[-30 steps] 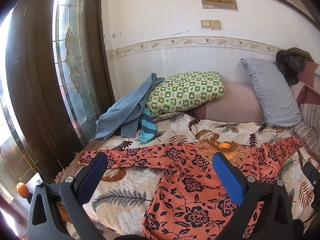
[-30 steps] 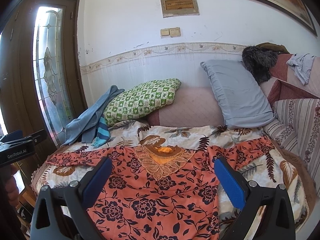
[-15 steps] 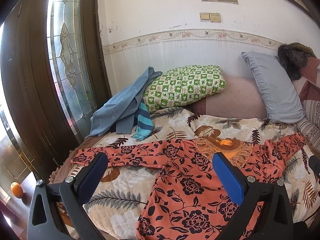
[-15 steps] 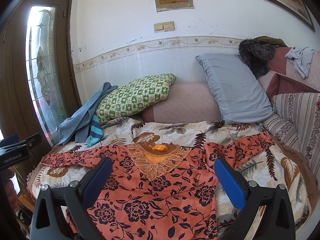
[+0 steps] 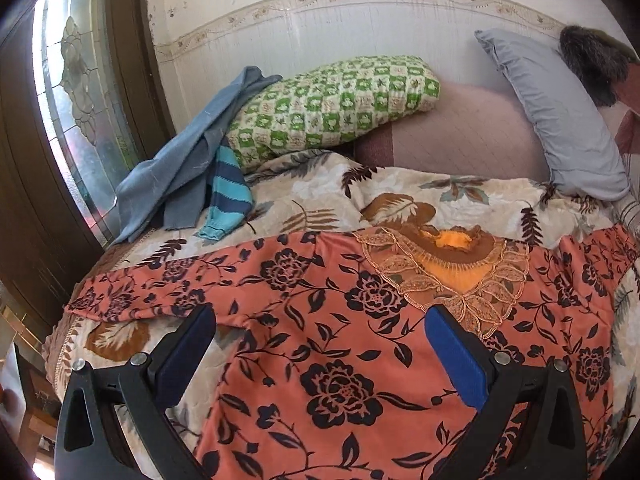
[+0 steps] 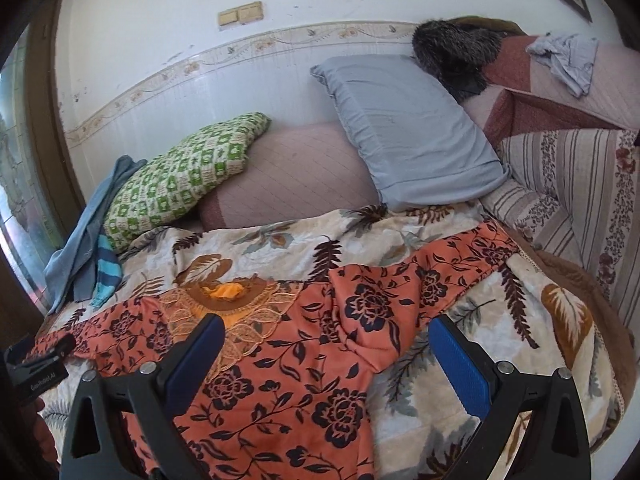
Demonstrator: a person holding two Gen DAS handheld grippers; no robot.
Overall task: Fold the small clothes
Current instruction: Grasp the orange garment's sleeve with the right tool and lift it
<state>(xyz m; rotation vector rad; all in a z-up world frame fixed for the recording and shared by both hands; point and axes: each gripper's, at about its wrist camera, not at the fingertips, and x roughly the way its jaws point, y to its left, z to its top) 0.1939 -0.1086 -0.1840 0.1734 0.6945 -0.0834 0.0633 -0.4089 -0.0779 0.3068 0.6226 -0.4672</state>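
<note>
An orange long-sleeved garment with dark flowers (image 5: 328, 320) (image 6: 304, 360) lies spread flat on the leaf-print bedspread (image 5: 320, 196) (image 6: 500, 320), sleeves out to both sides, embroidered neck (image 5: 452, 264) (image 6: 228, 300) toward the wall. My left gripper (image 5: 320, 330) hovers open above the garment's left chest, near the left sleeve (image 5: 152, 288). My right gripper (image 6: 326, 336) hovers open over the right chest, by the right sleeve (image 6: 452, 264). Neither holds anything. The left gripper's body (image 6: 36, 364) shows at the right wrist view's left edge.
A green checked pillow (image 5: 332, 104) (image 6: 180, 172), grey pillow (image 5: 556, 116) (image 6: 404, 128) and mauve cushion (image 5: 452, 136) lean on the wall. Blue clothes and a striped sleeve (image 5: 192, 160) (image 6: 88, 248) lie at the bed's back left. A glass door (image 5: 72, 112) stands left; striped bedding (image 6: 580, 192) right.
Both grippers have moved forward and down toward the garment, which now fills more of each view. Both stay open. The garment has not moved.
</note>
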